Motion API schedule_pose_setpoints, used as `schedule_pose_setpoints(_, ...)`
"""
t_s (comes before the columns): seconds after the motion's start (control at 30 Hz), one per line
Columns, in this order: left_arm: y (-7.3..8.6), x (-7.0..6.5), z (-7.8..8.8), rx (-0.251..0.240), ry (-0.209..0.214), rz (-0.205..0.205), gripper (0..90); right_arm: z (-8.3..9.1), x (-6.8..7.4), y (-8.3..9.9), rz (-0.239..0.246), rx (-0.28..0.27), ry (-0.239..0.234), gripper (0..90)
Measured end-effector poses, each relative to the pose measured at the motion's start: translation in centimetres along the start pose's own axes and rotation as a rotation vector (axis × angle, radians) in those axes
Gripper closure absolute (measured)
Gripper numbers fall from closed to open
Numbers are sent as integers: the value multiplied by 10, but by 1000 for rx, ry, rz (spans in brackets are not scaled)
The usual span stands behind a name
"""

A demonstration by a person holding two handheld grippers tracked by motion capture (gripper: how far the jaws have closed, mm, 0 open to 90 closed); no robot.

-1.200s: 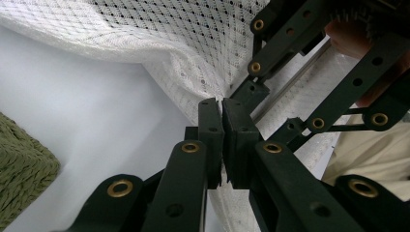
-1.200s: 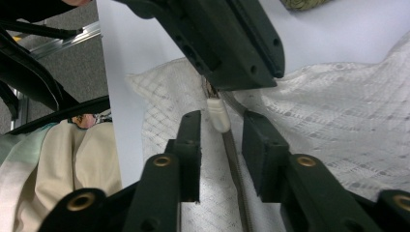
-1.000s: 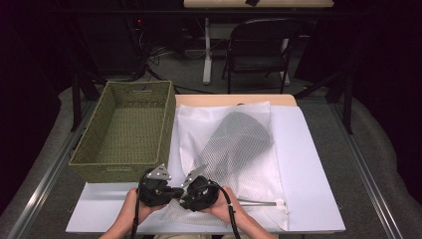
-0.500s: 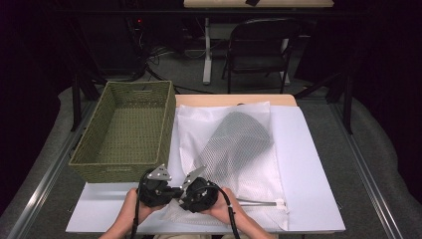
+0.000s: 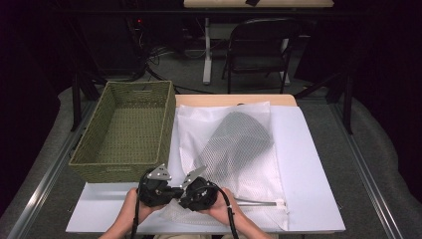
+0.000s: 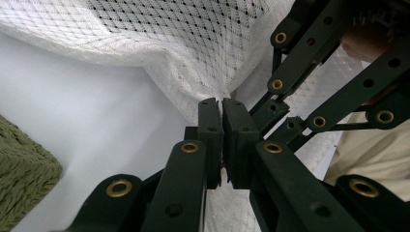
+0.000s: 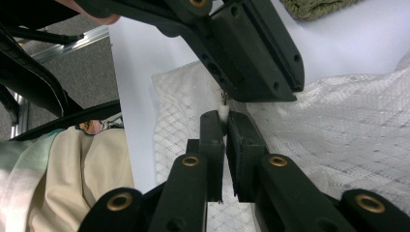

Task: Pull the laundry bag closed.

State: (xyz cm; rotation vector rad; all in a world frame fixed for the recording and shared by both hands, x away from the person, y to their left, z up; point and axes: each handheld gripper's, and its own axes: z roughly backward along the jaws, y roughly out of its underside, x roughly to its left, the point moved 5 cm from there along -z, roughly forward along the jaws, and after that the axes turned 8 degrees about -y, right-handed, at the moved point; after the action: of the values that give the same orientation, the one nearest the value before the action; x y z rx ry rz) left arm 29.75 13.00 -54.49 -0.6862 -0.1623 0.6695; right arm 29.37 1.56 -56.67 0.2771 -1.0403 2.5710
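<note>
My left gripper (image 6: 222, 108) clamped on near edge of mesh bag (image 5: 234, 149). My right gripper (image 7: 223, 121), jaws just closing, pinches small white tab with metal bit at same edge, likely zipper pull. Both grippers side by side at near edge of table (image 5: 308, 149), touching bag. Bag's long axis runs away from me toward far edge; zipper (image 5: 259, 202) runs rightward along near edge. Right gripper nearer zipper run. Count: one bag with one dark item (image 5: 239, 137) inside, one wicker basket (image 5: 127, 132) at left.
</note>
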Motion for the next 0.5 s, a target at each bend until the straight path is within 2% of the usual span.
schedule_pose_setpoints(0.07, 0, 0, 0, -1, 0, 3, 863, 0, 1, 0, -10, 4, -3, 857)
schedule_pose_setpoints(0.2, 0, 1, 0, 0, 0, 6, 836, 0, 0, 0, 6, 5, 5, 858)
schedule_pose_setpoints(0.4, -1, 8, 5, 3, -10, 29, 724, 0, 1, 1, 3, 14, 6, 859)
schedule_pose_setpoints(0.5, 0, 10, 5, 24, 6, 37, 691, 0, 0, 1, 10, 19, 12, 860)
